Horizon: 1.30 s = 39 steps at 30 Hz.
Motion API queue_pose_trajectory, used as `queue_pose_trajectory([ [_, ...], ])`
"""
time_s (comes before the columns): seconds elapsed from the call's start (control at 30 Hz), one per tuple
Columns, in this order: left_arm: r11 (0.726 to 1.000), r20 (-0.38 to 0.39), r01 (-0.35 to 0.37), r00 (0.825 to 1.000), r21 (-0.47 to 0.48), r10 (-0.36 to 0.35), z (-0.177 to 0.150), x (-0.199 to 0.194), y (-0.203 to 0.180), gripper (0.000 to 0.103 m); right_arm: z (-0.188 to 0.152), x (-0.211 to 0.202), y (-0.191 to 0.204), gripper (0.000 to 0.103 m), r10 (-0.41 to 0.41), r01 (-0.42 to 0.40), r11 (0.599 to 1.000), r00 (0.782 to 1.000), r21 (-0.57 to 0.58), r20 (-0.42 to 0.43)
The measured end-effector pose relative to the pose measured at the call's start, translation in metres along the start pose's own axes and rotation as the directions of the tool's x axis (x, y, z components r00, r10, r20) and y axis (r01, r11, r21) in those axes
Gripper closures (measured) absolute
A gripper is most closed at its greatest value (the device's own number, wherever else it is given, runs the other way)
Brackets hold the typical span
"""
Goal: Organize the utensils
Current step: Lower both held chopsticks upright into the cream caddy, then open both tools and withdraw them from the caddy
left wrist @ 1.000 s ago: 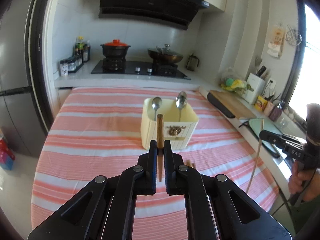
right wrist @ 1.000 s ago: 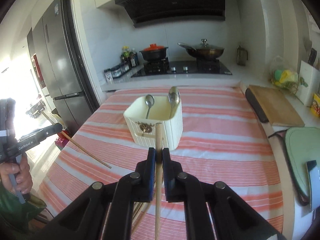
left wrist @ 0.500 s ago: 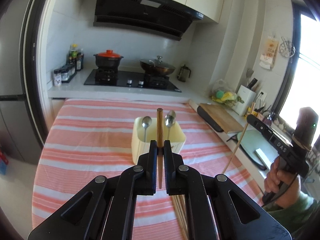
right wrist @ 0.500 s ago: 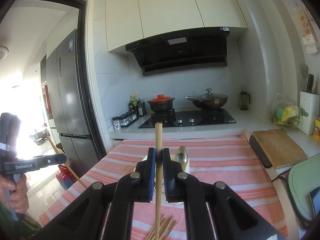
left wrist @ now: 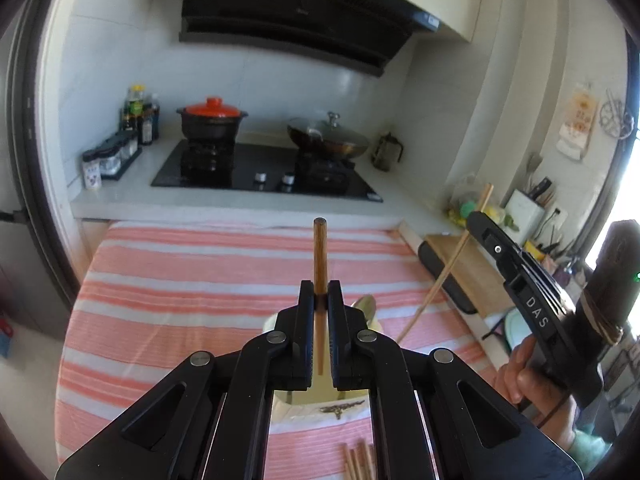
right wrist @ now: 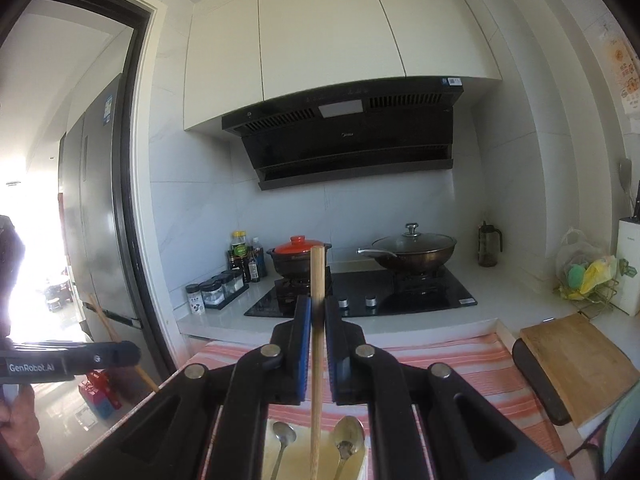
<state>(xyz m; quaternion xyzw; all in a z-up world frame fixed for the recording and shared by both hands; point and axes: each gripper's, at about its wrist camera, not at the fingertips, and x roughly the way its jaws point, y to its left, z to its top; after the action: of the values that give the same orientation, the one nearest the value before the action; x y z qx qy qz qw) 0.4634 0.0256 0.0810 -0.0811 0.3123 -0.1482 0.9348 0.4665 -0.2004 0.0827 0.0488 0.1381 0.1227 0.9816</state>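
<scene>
Two chopsticks are up in the air, one pinched in each tool. Left gripper (left wrist: 319, 300) clamps the dark chopstick (left wrist: 320, 254); right gripper (right wrist: 317, 314) clamps the pale chopstick (right wrist: 316, 364). Both stand near upright above the cream holder (right wrist: 348, 462), where two spoons (right wrist: 349, 438) already lean. Spare chopsticks (left wrist: 357, 460) lie on the striped cloth (left wrist: 180, 280). My worry: each stick is gripped by a thin edge, so it may swivel, miss the holder's mouth, or knock a spoon.

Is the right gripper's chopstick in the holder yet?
Not yet, it seems. The right gripper is shut on the chopstick, whose lower end hangs over the holder between two spoons; entry is unclear.
</scene>
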Motion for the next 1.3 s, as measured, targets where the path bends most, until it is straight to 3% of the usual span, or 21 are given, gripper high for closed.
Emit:
queue_pose_trajectory([
  [0.07, 1.000, -0.084, -0.009, 0.996, 0.027, 0.011, -0.004, 0.032, -0.003, 0.099, -0.019, 0.028, -0.002, 0.096, 0.019, -0.018, 1.000, 0.997, 0.015, -0.078],
  [0.13, 0.998, -0.161, -0.022, 0.986, 0.054, 0.030, -0.010, 0.061, -0.006, 0.099, -0.042, 0.055, -0.007, 0.096, 0.048, -0.039, 0.998, 0.980, 0.048, -0.194],
  [0.27, 0.996, -0.242, -0.034, 0.969, 0.083, 0.054, -0.024, 0.101, -0.010, 0.099, -0.083, 0.096, -0.015, 0.096, 0.100, -0.062, 0.992, 0.912, 0.109, -0.398],
  [0.37, 0.994, -0.271, -0.042, 0.960, 0.096, 0.067, -0.031, 0.117, -0.013, 0.098, -0.100, 0.113, -0.016, 0.093, 0.104, -0.065, 0.993, 0.873, 0.097, -0.477],
  [0.43, 0.994, -0.272, -0.054, 0.959, 0.095, 0.078, -0.030, 0.120, -0.013, 0.095, -0.102, 0.114, -0.018, 0.093, 0.090, -0.056, 0.995, 0.868, 0.084, -0.489],
  [0.5, 0.996, -0.267, -0.053, 0.961, 0.065, 0.068, -0.028, 0.115, -0.008, 0.083, -0.098, 0.107, -0.021, 0.082, 0.087, -0.051, 0.995, 0.871, 0.087, -0.483],
  [0.57, 0.997, -0.244, -0.057, 0.968, 0.042, 0.066, -0.028, 0.102, -0.004, 0.064, -0.090, 0.090, -0.023, 0.076, 0.087, -0.050, 0.995, 0.877, 0.091, -0.473],
  [0.67, 0.996, -0.211, -0.057, 0.975, 0.071, 0.071, -0.042, 0.065, -0.001, 0.052, -0.078, 0.046, -0.017, 0.071, 0.094, -0.079, 0.996, 0.881, 0.052, -0.463],
  [0.7, 0.994, -0.202, -0.058, 0.976, 0.097, 0.076, -0.052, 0.049, -0.001, 0.047, -0.077, 0.031, -0.014, 0.063, 0.090, -0.087, 0.996, 0.882, 0.026, -0.463],
  [0.77, 0.987, -0.175, -0.073, 0.980, 0.145, 0.098, -0.078, 0.014, 0.001, 0.031, -0.080, -0.011, -0.008, 0.057, 0.067, -0.094, 0.995, 0.886, -0.035, -0.459],
  [0.83, 0.981, -0.160, -0.086, 0.980, 0.176, 0.114, -0.114, -0.020, 0.006, 0.022, -0.091, -0.055, -0.002, 0.057, 0.043, -0.097, 0.991, 0.890, -0.096, -0.455],
  [0.93, 0.976, -0.171, -0.122, 0.973, 0.178, 0.153, -0.176, -0.061, 0.014, 0.019, -0.123, -0.121, 0.004, 0.051, -0.023, -0.049, 0.987, 0.899, -0.154, -0.437],
  [1.07, 0.984, -0.194, -0.158, 0.966, 0.086, 0.172, -0.246, -0.096, 0.017, 0.019, -0.180, -0.188, 0.011, 0.049, -0.088, 0.034, 0.992, 0.884, -0.125, -0.458],
  [1.2, 0.991, -0.172, -0.128, 0.978, -0.025, 0.121, -0.283, -0.117, 0.011, 0.018, -0.229, -0.233, 0.013, 0.049, -0.104, 0.092, 0.995, 0.853, -0.049, -0.511],
  [1.3, 0.993, -0.113, -0.116, 0.987, -0.001, 0.116, -0.297, -0.127, 0.001, 0.017, -0.247, -0.248, 0.018, 0.049, -0.116, 0.085, 0.993, 0.833, -0.082, -0.541],
])
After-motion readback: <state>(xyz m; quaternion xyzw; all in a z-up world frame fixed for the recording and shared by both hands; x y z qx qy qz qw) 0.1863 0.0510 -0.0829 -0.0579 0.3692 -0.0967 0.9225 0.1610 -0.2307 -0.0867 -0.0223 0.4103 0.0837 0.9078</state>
